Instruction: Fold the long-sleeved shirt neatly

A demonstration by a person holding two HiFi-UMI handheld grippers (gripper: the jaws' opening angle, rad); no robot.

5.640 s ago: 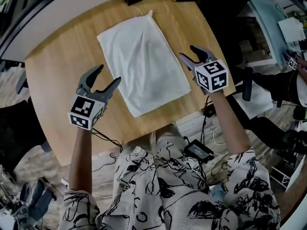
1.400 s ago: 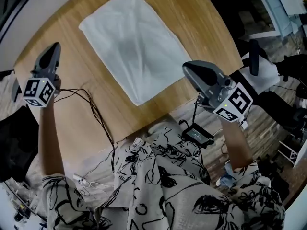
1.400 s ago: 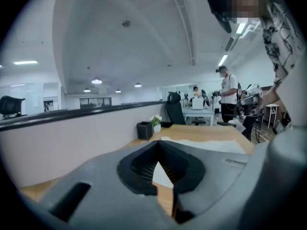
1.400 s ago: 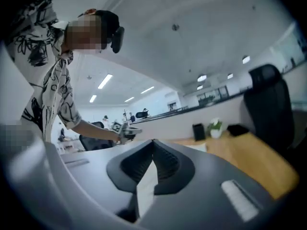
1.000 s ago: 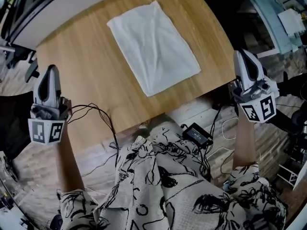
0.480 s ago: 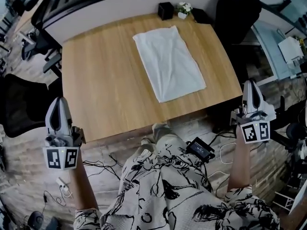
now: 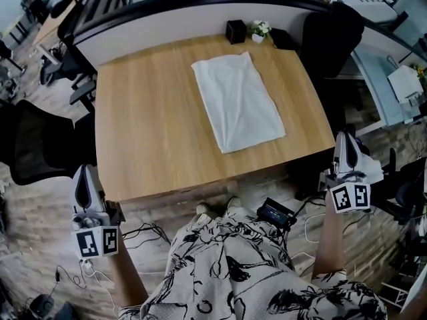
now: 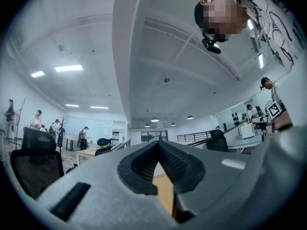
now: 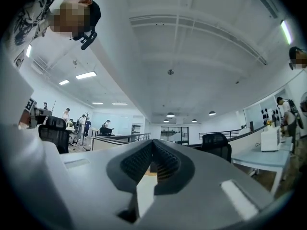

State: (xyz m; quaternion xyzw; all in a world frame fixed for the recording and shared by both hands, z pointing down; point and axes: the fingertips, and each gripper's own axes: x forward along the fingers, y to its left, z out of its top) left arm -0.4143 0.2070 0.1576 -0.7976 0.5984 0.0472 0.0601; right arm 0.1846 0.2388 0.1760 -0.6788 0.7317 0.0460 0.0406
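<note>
The white shirt (image 7: 237, 103) lies folded into a flat rectangle on the wooden table (image 7: 147, 125), toward its far right side. My left gripper (image 7: 84, 179) hangs off the table's near left corner, jaws shut and empty, tips meeting (image 8: 158, 143). Off the near right corner of the table, my right gripper (image 7: 347, 144) is shut too, with nothing between its fingertips (image 9: 152, 143). Both grippers point about level, away from me, well clear of the shirt.
A black box (image 7: 235, 30), a small potted plant (image 7: 259, 29) and a dark object (image 7: 283, 40) stand at the table's far edge. Black office chairs (image 7: 33, 149) stand left and far right (image 7: 330, 29). A black device (image 7: 275, 212) and cables lie on the floor.
Both grippers have drawn back off the table toward me and out to the sides, the left one farther. The view has pulled back and shows the whole table. The shirt lies unmoved.
</note>
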